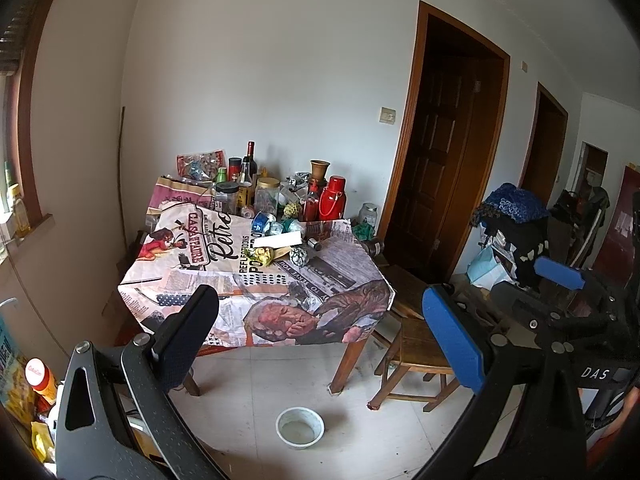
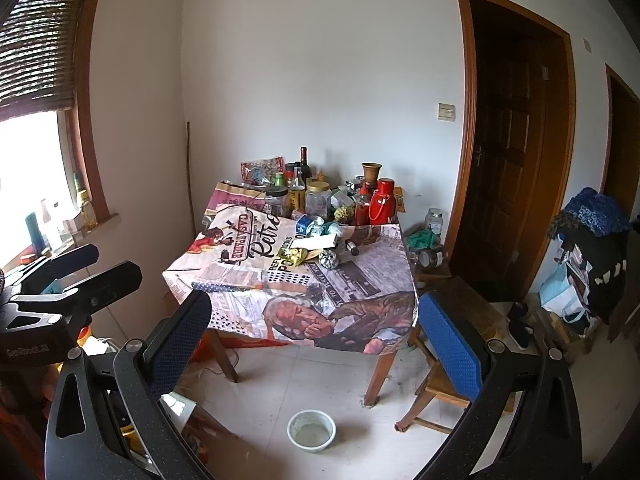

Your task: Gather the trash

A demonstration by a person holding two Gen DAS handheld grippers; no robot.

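I see a table (image 1: 256, 320) draped in a printed cloth (image 2: 352, 276), pushed into the corner of the room. Its far half is crowded with bottles (image 1: 251, 164), jars (image 2: 318, 198) and a red flask (image 1: 333, 199) standing against the wall. A wooden chair (image 1: 416, 344) sits just beside the table's right corner, with a dark door (image 2: 508, 152) behind it, and a white bowl (image 1: 300, 427) rests on the bare floor tiles in front. The near half of the cloth lies open up to its hanging front edge.

The trash sits mid-table: a yellow crumpled wrapper (image 1: 264, 257), a foil ball (image 1: 299, 257) just beside it, and a white paper slip (image 2: 314, 242) behind them. All of it lies well ahead of both tools.

My left gripper (image 1: 320, 336) is spread wide and carries nothing. My right gripper (image 2: 316, 340) is likewise spread, nothing between its fingers, and hangs short of the table's edge.
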